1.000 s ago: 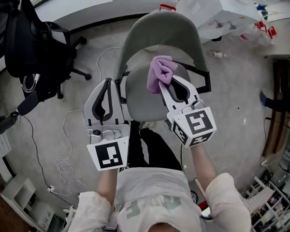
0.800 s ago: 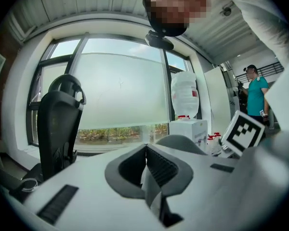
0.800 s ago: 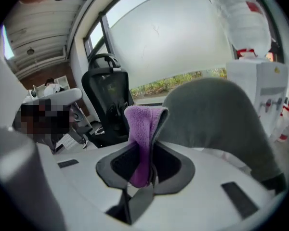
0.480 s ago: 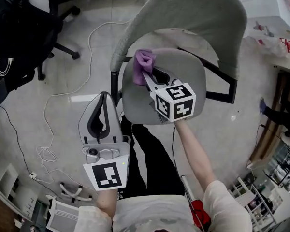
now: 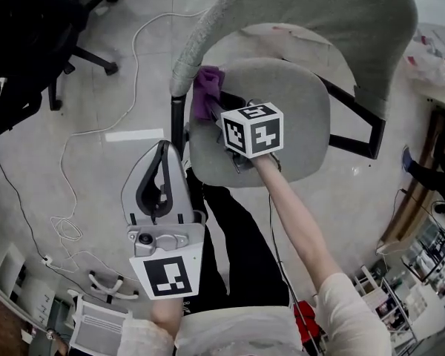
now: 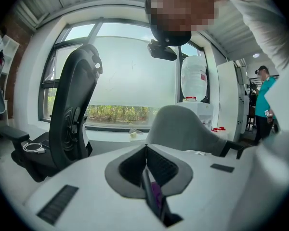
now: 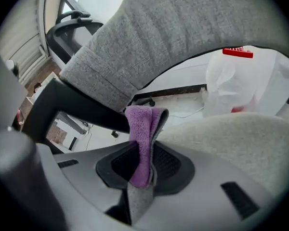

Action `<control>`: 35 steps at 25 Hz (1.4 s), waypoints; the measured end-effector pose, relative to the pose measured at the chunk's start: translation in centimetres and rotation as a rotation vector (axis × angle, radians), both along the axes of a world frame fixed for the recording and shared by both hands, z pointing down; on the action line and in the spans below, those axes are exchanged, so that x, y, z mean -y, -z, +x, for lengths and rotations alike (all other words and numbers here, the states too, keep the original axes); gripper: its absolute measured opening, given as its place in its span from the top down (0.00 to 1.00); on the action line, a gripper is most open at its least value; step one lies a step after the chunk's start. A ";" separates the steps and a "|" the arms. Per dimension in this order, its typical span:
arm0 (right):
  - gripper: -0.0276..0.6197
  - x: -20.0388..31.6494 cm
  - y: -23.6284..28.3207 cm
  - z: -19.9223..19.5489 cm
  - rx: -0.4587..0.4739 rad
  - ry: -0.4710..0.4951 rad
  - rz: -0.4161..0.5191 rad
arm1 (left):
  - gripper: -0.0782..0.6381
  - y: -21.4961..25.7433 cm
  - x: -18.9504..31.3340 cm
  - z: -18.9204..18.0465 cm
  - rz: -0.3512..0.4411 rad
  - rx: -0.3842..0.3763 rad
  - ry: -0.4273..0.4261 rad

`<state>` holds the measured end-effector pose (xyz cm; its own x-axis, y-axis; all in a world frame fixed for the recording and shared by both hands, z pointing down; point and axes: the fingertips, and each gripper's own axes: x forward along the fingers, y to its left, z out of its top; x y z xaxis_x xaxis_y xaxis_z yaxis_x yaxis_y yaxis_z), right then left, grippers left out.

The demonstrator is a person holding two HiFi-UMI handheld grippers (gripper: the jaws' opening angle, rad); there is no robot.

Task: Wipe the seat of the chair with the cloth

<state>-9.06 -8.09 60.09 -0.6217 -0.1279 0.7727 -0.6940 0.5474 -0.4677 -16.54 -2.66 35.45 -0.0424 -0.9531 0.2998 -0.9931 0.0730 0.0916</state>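
Note:
A grey chair stands below me, its seat (image 5: 282, 102) under the curved backrest (image 5: 319, 13). My right gripper (image 5: 217, 107) is shut on a folded purple cloth (image 5: 205, 87), which rests at the seat's left rear edge beside the black frame post (image 5: 177, 124). In the right gripper view the cloth (image 7: 140, 138) stands pinched between the jaws of the right gripper (image 7: 143, 150), with the seat (image 7: 241, 134) to its right and the backrest (image 7: 183, 32) above. My left gripper (image 5: 163, 153) hangs off the seat's left front, jaws together, holding nothing. In the left gripper view that gripper (image 6: 145, 147) faces the chair (image 6: 180, 129).
A black office chair (image 5: 30, 35) stands at the far left and shows again as an office chair (image 6: 74, 114). White cables (image 5: 67, 221) trail over the floor. A white plastic bag (image 7: 250, 81) lies behind the seat. A person in teal (image 6: 265, 97) stands at the far right.
My right gripper has carried the cloth leftward across the seat to its left rear edge. The chair now looks larger in the head view. The left gripper stays low at the left.

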 end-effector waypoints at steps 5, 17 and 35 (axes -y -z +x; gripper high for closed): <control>0.83 0.4 -1.4 -0.7 -0.025 0.000 -0.016 | 0.87 -0.4 0.1 0.2 -0.001 -0.001 -0.017; 0.83 0.9 -2.4 0.0 -0.076 0.039 -0.018 | 0.87 -1.0 0.6 1.4 -0.019 0.017 -0.079; 0.83 5.7 -2.2 11.7 -0.281 0.027 0.074 | 0.87 -0.7 3.1 4.7 -0.018 0.019 -0.163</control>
